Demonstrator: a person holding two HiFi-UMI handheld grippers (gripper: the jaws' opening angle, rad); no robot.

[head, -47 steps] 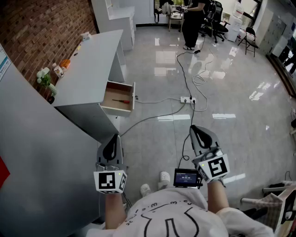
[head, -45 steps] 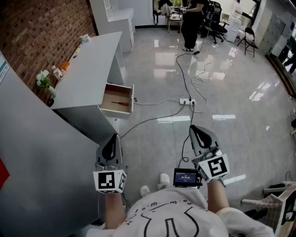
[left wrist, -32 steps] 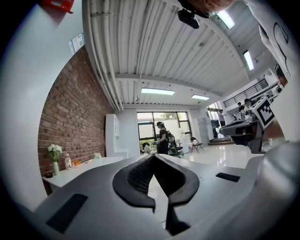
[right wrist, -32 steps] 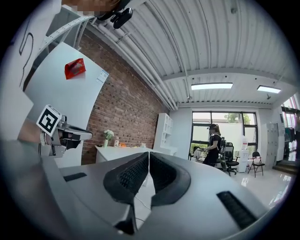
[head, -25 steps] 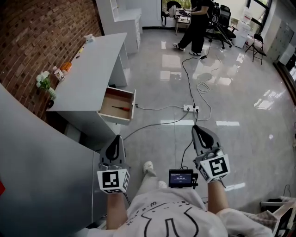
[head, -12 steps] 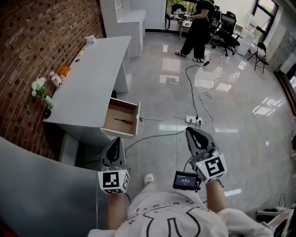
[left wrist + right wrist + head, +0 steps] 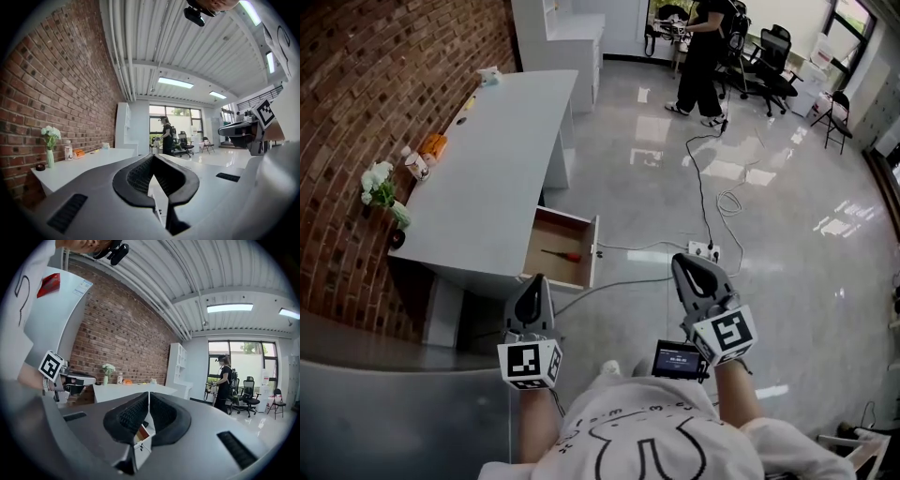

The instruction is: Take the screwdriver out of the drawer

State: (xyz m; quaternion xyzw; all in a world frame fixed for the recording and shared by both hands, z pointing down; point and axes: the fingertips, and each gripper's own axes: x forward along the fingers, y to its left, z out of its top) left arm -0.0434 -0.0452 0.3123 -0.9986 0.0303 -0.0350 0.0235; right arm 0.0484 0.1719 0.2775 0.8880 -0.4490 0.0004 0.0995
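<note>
A white desk point(image 7: 492, 159) stands along the brick wall, and its drawer point(image 7: 583, 265) is pulled out. Inside, on the wooden bottom, lies the screwdriver point(image 7: 562, 253) with a red handle. My left gripper point(image 7: 534, 279) is shut and empty, held level just short of the drawer's near corner. Farther right, over the floor, my right gripper point(image 7: 682, 262) is also shut and empty. The left gripper view shows the left gripper point(image 7: 152, 158) with jaws meeting above the desk top. In the right gripper view, the right gripper point(image 7: 148, 393) has closed jaws and the drawer point(image 7: 142, 442) shows below them.
A flower vase point(image 7: 380, 183) and small items sit at the desk's wall side. A power strip point(image 7: 706, 251) with cables lies on the glossy floor right of the drawer. A person point(image 7: 703, 52) stands far back near office chairs. A grey curved panel point(image 7: 394, 412) fills the lower left.
Both grippers have travelled forward toward the desk, and the open drawer now sits much closer to them in the head view. Both stay shut and empty.
</note>
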